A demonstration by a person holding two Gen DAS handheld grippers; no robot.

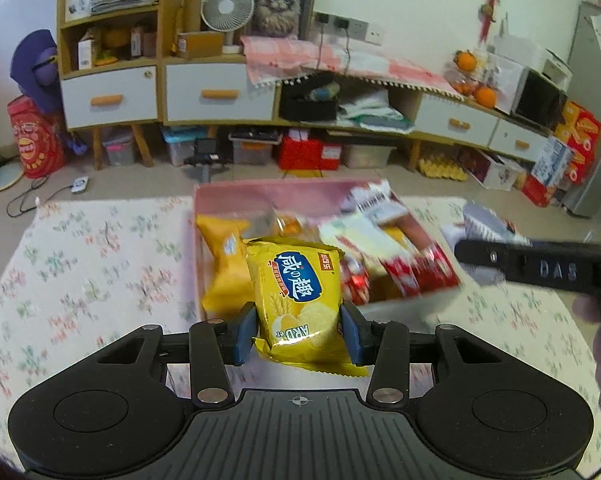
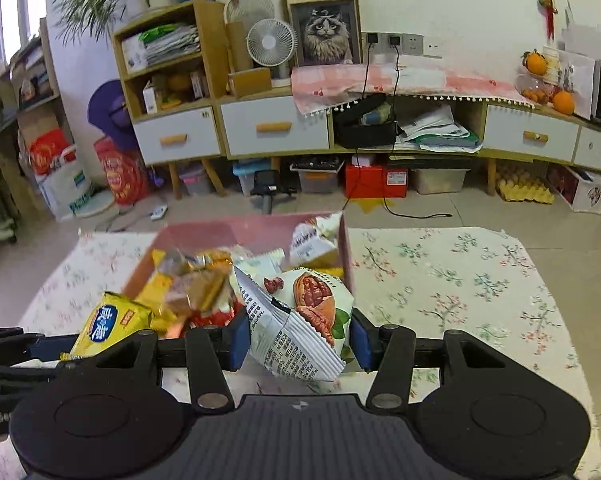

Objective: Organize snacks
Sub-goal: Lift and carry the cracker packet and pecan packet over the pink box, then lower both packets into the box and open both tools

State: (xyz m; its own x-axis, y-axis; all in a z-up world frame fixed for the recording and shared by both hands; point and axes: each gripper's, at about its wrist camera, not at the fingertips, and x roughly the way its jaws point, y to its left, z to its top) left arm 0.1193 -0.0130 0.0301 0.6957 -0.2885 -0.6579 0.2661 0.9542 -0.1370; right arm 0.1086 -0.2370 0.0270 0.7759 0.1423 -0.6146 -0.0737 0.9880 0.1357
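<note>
My left gripper (image 1: 298, 330) is shut on a yellow cracker packet (image 1: 298, 296) with a blue label, held just above the near edge of the pink box (image 1: 260, 190). The packet also shows in the right wrist view (image 2: 104, 326). My right gripper (image 2: 298, 338) is shut on a white walnut snack packet (image 2: 304, 320), held over the near right corner of the pink box (image 2: 346, 248). The box holds several yellow, red and white snack packets. The right gripper's black arm (image 1: 548, 266) shows at the right of the left wrist view.
The box sits on a floral tablecloth (image 2: 460, 280) covering a low table. Beyond it are the tiled floor, a wooden cabinet with white drawers (image 2: 272, 128), a fan, a cat picture and storage boxes underneath.
</note>
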